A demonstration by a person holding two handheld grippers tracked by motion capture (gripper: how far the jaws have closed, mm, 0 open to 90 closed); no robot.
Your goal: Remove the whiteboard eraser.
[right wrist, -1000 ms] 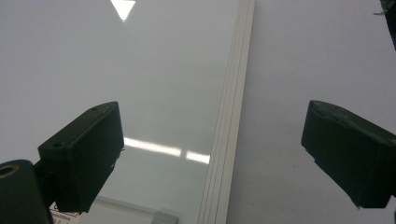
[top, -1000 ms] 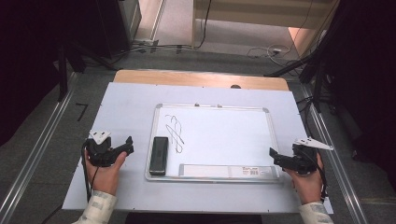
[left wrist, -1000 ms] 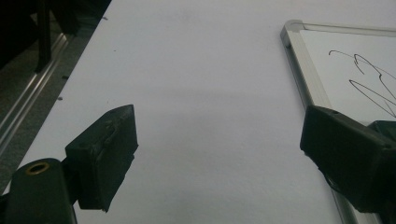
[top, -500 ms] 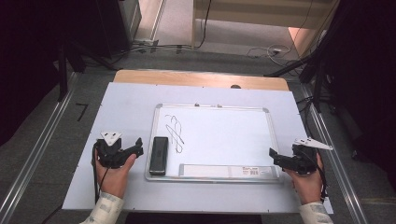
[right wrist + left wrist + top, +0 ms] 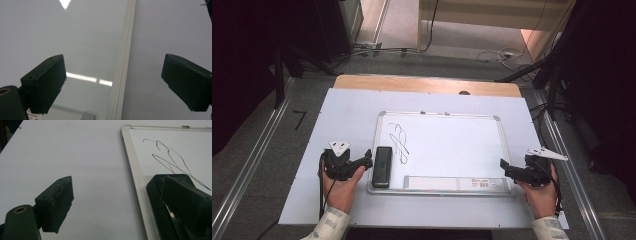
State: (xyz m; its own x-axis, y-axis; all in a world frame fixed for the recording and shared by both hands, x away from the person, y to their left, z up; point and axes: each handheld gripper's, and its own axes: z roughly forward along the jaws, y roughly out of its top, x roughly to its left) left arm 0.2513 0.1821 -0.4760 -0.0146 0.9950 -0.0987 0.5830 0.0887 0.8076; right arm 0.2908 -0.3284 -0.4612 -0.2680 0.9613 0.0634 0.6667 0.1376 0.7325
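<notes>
A whiteboard lies flat on the white tabletop. It has black scribbles near its left side. A black eraser lies on the board's left edge, at the front corner. A long pen tray runs along the front edge.

The left claw is wide open and holds nothing. It sits just beside the eraser. In the left gripper view, one jaw hangs over the bare tabletop and the other is over the eraser, so the eraser is not yet between the jaws. It looks like the hand is going for the eraser to wipe the scribbles away.

The right claw is wide open too, with nothing in it. It waits at the board's front right corner. In the right gripper view, its jaws stand on both sides of the board's frame.

What could go wrong? The left claw could shut too soon. Then one jaw would press on top of the eraser and it could slip or flip out. The lower jaw could also bump the raised frame and push the whole board sideways, since nothing holds it down. The right claw may need to steady it.
</notes>
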